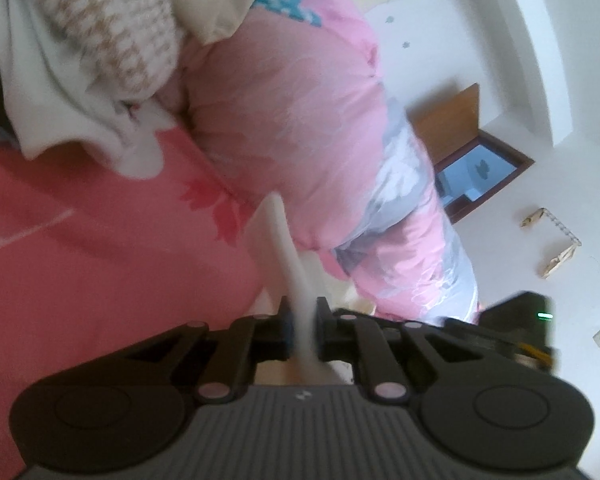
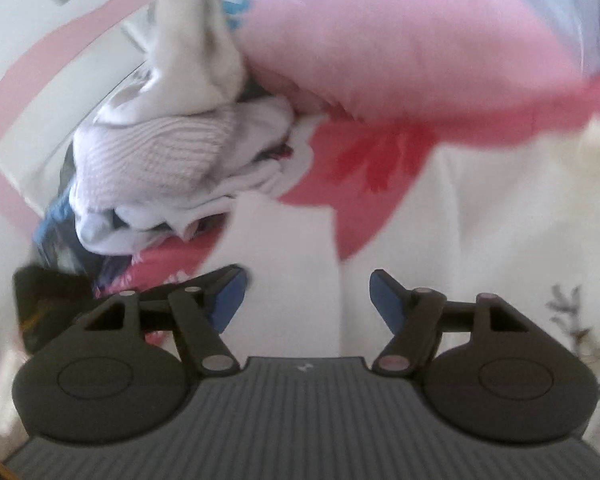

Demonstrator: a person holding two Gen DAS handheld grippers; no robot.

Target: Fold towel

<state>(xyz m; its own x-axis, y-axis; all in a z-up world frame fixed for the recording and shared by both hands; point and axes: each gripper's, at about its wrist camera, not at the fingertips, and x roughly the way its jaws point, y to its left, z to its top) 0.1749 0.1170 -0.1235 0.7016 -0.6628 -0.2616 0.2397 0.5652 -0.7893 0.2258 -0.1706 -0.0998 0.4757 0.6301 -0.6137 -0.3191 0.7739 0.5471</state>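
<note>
Clothes pile [image 1: 100, 52]: soft white and checked things heaped at the far left on the bed.
Red sheet [image 1: 80, 260]: under everything, with a leaf print.
Left gripper [image 1: 302, 322]: squeezed tight on a thin white edge of the towel [image 1: 278, 236], which sticks up between its fingers.
Pink quilt [image 1: 292, 120]: a big puffy roll just past the towel.
Right gripper [image 2: 307, 294]: fingers spread wide, pinching nothing; the white towel lies flat under and between them.
</note>
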